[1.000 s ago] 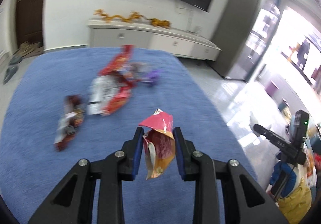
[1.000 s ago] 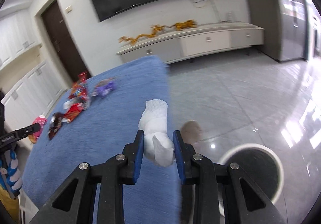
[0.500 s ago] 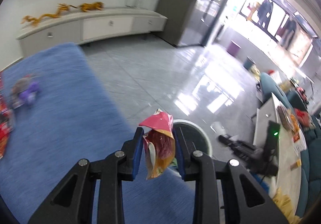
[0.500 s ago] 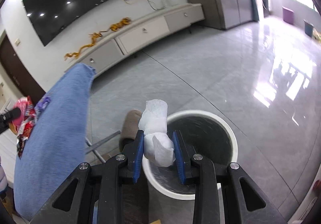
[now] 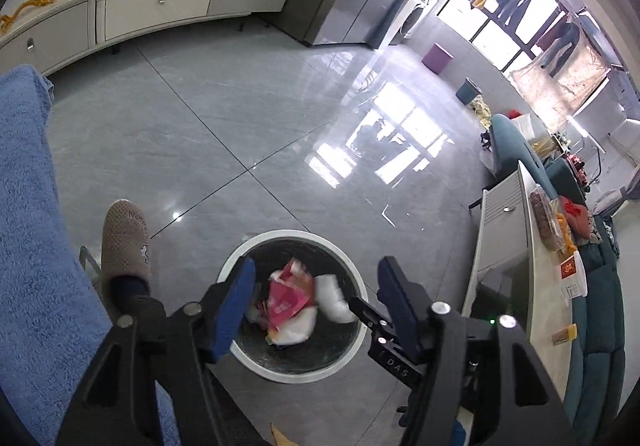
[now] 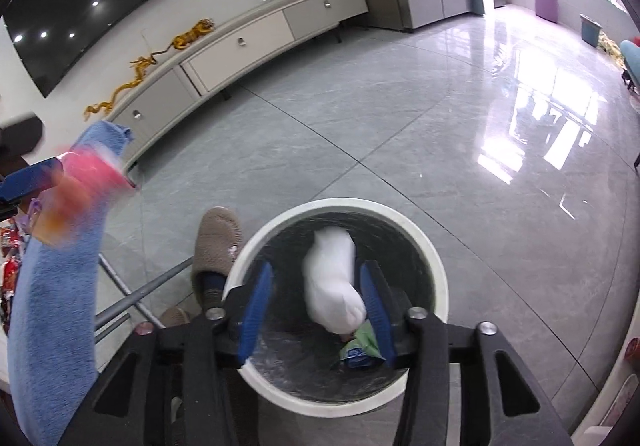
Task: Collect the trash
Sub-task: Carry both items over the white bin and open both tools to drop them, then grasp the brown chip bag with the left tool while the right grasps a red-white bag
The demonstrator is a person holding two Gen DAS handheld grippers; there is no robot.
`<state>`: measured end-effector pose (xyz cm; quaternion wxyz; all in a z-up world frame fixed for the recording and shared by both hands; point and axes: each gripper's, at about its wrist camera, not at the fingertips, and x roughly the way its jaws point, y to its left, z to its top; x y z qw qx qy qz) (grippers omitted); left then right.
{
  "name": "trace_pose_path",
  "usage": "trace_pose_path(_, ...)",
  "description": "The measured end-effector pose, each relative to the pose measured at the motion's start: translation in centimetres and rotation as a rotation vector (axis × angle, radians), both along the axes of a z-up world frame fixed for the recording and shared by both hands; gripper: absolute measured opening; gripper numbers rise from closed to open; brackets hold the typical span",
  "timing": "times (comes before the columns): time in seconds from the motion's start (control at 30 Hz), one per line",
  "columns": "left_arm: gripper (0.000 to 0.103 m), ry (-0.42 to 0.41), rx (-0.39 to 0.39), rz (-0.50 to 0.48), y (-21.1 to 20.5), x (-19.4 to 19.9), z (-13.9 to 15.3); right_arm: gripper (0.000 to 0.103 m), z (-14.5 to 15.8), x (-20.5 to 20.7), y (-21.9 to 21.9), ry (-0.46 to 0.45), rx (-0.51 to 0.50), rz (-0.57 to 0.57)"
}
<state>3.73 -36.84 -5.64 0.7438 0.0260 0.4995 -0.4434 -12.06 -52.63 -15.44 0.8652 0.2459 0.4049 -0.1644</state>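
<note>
Below, both claws hung over the white-rimmed trash bin point(image 5: 362, 326) on the grey tiled floor point(image 5: 224, 134). The left claw point(image 5: 314, 304) stood spread wide with nothing between its blue pads, and the pink snack wrapper point(image 5: 286, 298) appeared blurred within the bin's opening, beside white tissue. The right claw point(image 6: 316, 310) was likewise parted, and the white tissue wad point(image 6: 332, 278), blurred, sat loose between its pads above a green-and-blue packet point(image 6: 360, 350) in the bin. A tan slipper point(image 6: 218, 242) stood just beside the rim, next to the blue-covered surface point(image 6: 56, 286).
</note>
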Motion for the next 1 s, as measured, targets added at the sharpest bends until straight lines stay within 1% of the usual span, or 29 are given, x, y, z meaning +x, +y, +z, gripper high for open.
trace_pose_path(0.1, 0.063, -0.011, 0.005, -0.013, 0.0, -0.2, 0.1, 0.047, -0.1, -0.2, -0.2, 0.008, 0.001, -0.009)
trace_pose_path(0.17, 0.063, -0.03, 0.012, -0.004, 0.8, -0.4, 0.3, 0.047, 0.1, -0.2, -0.3, 0.007, 0.002, -0.007)
trace_pose_path(0.27, 0.063, -0.052, 0.022, 0.028, 2.8, -0.4, 0.8, 0.047, 0.9, -0.3, 0.2, -0.004, -0.001, -0.001)
trace_pose_path(0.37, 0.063, -0.091, 0.022, 0.08, 5.2, -0.5, 1.3, 0.047, 1.9, -0.2, 0.9, -0.021, -0.016, 0.02)
trace_pose_path(0.47, 0.063, -0.103, 0.021, 0.124, 7.5, -0.4, 1.4, 0.047, 3.0, 0.1, 2.1, -0.03, -0.034, 0.046)
trace_pose_path(0.67, 0.063, -0.139, 0.034, 0.187, 12.9, -0.7, 2.1, 0.047, 5.4, 1.1, 5.1, -0.057, -0.06, 0.102)
trace_pose_path(0.8, 0.063, -0.172, 0.033, 0.227, 17.4, -1.0, 2.6, 0.047, 7.2, 1.8, 7.5, -0.079, -0.084, 0.146)
trace_pose_path(0.93, 0.063, -0.196, 0.03, 0.302, 22.3, -1.3, 2.8, 0.047, 9.1, 2.5, 9.9, -0.111, -0.11, 0.198)
trace_pose_path(1.0, 0.066, -0.202, 0.03, 0.346, 25.0, -1.3, 2.8, 0.047, 9.8, 2.9, 11.1, -0.121, -0.12, 0.223)
